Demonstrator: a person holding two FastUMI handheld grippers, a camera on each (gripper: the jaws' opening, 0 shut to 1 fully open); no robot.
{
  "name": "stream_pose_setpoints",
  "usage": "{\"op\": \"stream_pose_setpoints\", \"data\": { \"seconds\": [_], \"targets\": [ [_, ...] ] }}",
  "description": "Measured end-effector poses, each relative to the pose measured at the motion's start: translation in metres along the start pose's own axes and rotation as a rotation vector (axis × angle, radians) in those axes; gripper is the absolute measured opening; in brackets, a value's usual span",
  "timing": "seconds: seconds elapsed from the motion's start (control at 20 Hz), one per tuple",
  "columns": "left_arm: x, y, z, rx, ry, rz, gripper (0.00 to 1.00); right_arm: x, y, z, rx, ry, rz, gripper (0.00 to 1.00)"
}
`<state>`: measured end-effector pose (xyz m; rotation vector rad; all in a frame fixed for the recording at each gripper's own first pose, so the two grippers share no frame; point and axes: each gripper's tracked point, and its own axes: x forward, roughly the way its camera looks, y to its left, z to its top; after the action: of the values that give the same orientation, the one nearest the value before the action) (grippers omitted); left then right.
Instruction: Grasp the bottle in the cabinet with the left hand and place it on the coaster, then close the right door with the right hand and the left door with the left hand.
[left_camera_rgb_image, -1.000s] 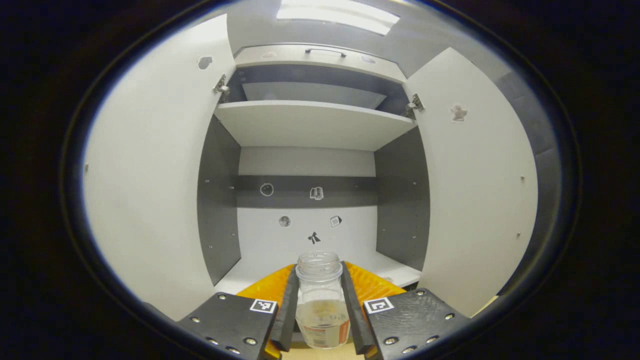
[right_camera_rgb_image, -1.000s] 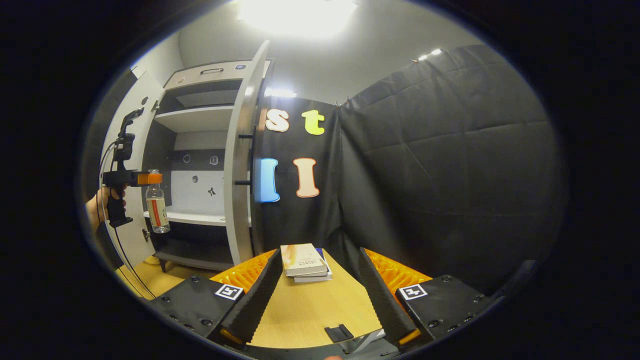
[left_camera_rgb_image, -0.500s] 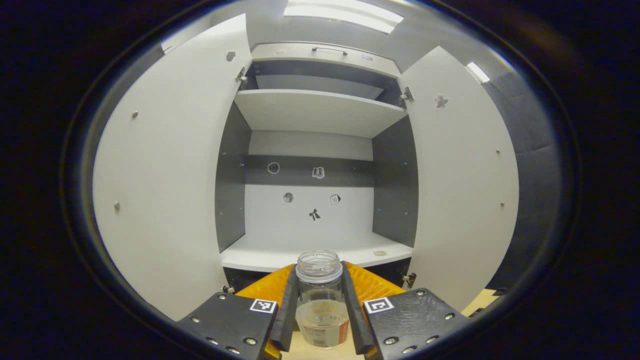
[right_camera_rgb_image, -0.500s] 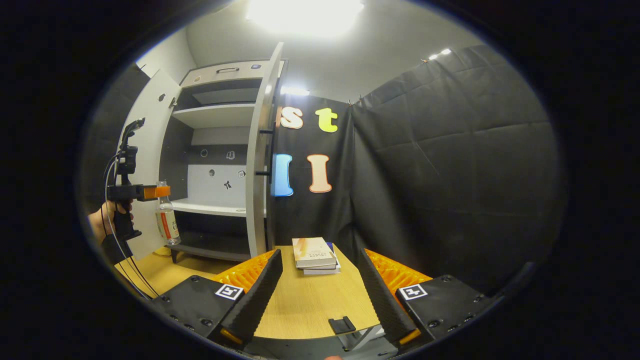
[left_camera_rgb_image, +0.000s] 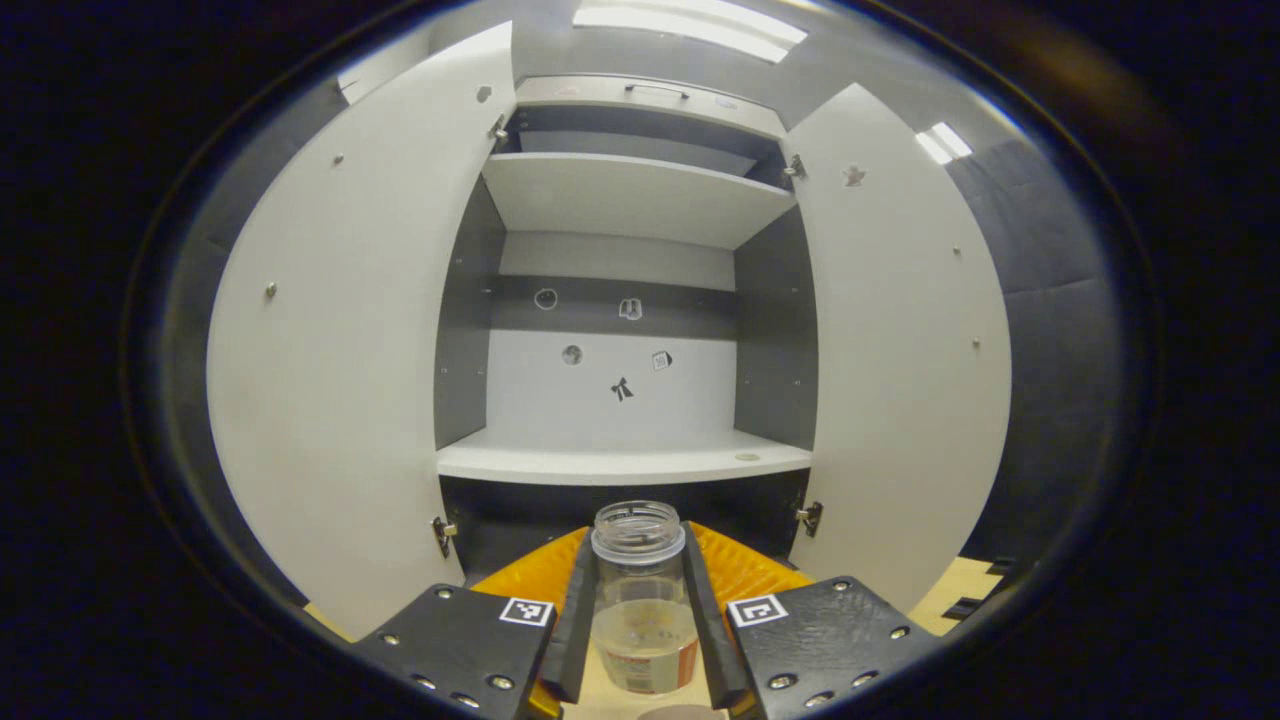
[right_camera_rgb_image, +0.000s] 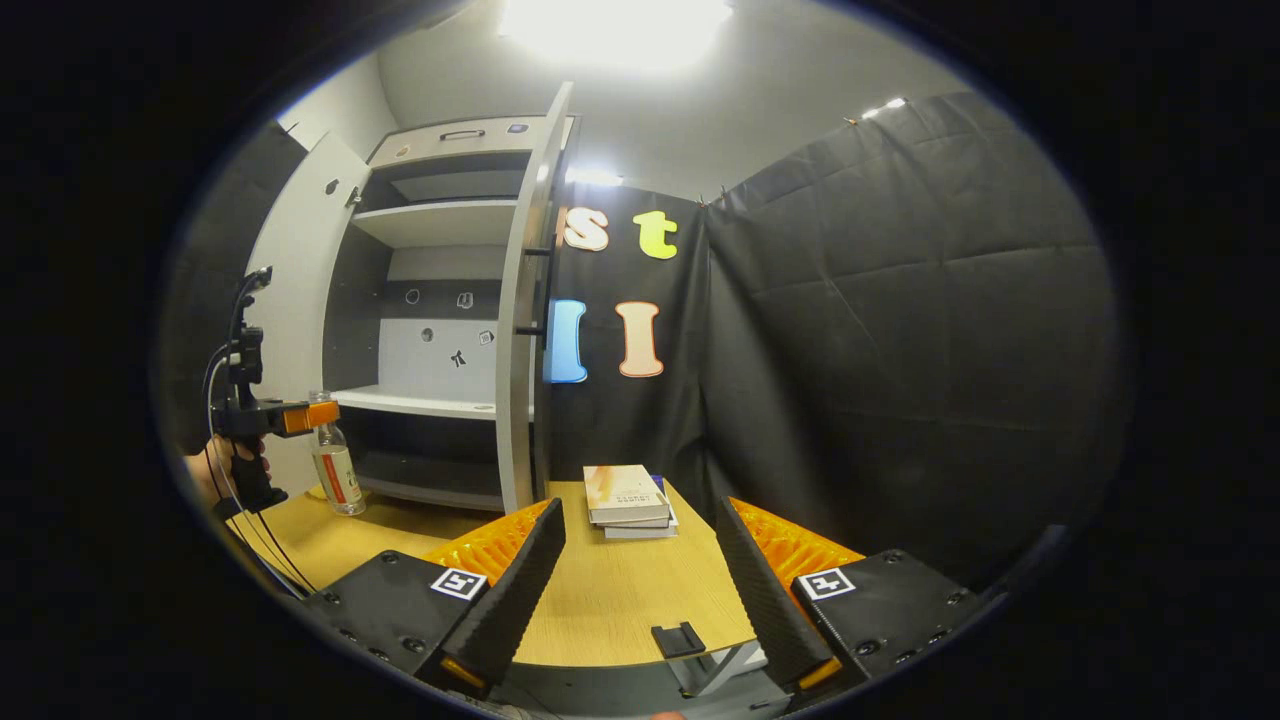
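Observation:
The clear, uncapped bottle (left_camera_rgb_image: 641, 600) with a red-and-white label stands upright between my left gripper's (left_camera_rgb_image: 640, 610) fingers, which are shut on its sides. It is out in front of the open cabinet (left_camera_rgb_image: 620, 465), below the lower shelf. A dark round edge, perhaps the coaster (left_camera_rgb_image: 685, 713), shows just under it. In the right gripper view, the left gripper (right_camera_rgb_image: 305, 417) holds the bottle (right_camera_rgb_image: 336, 475) low over the wooden table; whether it touches I cannot tell. My right gripper (right_camera_rgb_image: 640, 590) is open over the table. The left door (left_camera_rgb_image: 330, 330) and right door (left_camera_rgb_image: 900, 330) stand wide open.
The right door (right_camera_rgb_image: 528, 300) is edge-on with black handle mounts. A small stack of books (right_camera_rgb_image: 626, 497) lies on the wooden table (right_camera_rgb_image: 600, 600) by the black cloth wall. A small black clip (right_camera_rgb_image: 678, 638) sits at the table's near edge. A hand (right_camera_rgb_image: 222, 470) holds the left gripper.
The left gripper has drawn back out of the cabinet and gone down toward the table with the bottle in it. The right gripper has barely shifted and stays open.

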<state>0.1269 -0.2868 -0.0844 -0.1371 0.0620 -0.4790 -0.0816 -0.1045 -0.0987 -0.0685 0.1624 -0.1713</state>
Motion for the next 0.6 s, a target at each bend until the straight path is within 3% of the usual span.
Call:
{"op": "stream_pose_setpoints", "data": {
  "seconds": [0.6],
  "targets": [
    [-0.017, -0.018, -0.091, -0.033, 0.086, -0.026, 0.48, 0.000, 0.012, -0.007, -0.067, 0.032, 0.030, 0.97]
  ]
}}
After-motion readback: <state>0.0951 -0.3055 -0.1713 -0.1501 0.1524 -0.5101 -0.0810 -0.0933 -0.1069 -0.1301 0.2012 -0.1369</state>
